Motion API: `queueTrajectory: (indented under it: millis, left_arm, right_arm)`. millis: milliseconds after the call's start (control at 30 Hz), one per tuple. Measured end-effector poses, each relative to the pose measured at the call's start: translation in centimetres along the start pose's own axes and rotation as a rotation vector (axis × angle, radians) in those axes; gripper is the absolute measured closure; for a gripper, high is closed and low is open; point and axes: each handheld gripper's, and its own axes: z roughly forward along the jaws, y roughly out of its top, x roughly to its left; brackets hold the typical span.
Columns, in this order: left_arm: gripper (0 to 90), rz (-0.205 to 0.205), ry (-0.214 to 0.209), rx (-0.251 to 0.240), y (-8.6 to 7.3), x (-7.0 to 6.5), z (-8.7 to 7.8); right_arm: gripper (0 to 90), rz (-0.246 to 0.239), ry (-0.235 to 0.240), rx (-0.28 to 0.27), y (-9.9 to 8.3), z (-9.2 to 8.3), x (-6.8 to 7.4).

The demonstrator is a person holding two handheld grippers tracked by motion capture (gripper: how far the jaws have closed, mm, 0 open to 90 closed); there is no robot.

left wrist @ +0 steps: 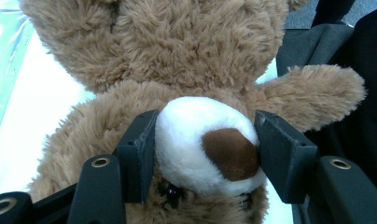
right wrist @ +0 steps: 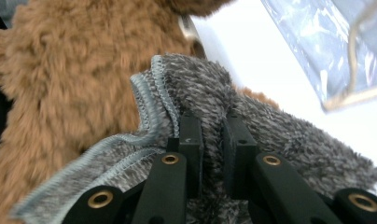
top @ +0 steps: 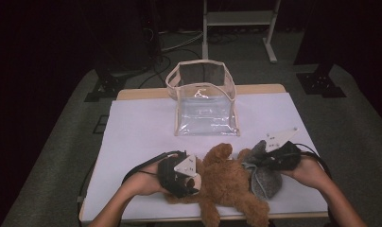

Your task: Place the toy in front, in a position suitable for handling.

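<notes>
Nearest to us in the left gripper view is the white muzzle (left wrist: 205, 144) of a brown teddy bear (left wrist: 177, 60), with its dark brown nose turned toward the right-hand jaw. Our left tool (left wrist: 205, 147) is clamped on that muzzle, one black jaw pressing each side of it. In the high view the left tool (top: 191, 178) sits at the bear's (top: 227, 182) head, and the bear lies on its back along the near edge of the white-covered bench (top: 142, 127), limbs sprawled.

Our right tool (right wrist: 213, 135) is pinched tight on a fold of a grey fuzzy cloth (right wrist: 270, 130) with a pale stitched hem; its two jaws stand almost together with the fabric bunched between them. From above, the right tool (top: 269, 161) holds that cloth (top: 267, 182) just beside the bear's right flank, touching the fur, with most of the cloth draped on the bench.

Farther back, a clear plastic bag (top: 204, 101) with beige trim stands open and upright, well apart from both tools.
</notes>
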Motion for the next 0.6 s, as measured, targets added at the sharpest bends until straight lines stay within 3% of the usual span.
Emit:
queueTrajectory:
  millis: [133, 300, 433, 500, 600]
  left_arm:
    - [41.1, 0.002, 0.0, 0.008, 0.2, 0.1, 0.1]
    - [41.3, 0.007, -0.001, 0.02, 0.6, 0.3, 0.2]
    - [41.2, 0.005, -0.002, 0.022, 0.9, 0.6, 0.3]
    - [40.8, 0.004, 0.006, 0.013, 0.8, 0.6, 0.1]
    - [39.7, 0.001, 0.017, -0.009, 0.5, 0.7, -0.6]
  right_arm:
    - [79.5, -0.002, 0.021, -0.068, 0.5, -1.0, 0.6]
    - [79.4, -0.124, 0.08, -0.107, 4.4, -0.3, 3.2]
    - [79.4, -0.207, 0.14, -0.081, 6.8, 1.4, 5.3]
    - [79.5, -0.233, 0.118, -0.03, 6.9, 2.3, 5.7]
    - [79.9, -0.204, 0.111, -0.028, 6.0, 2.7, 5.3]
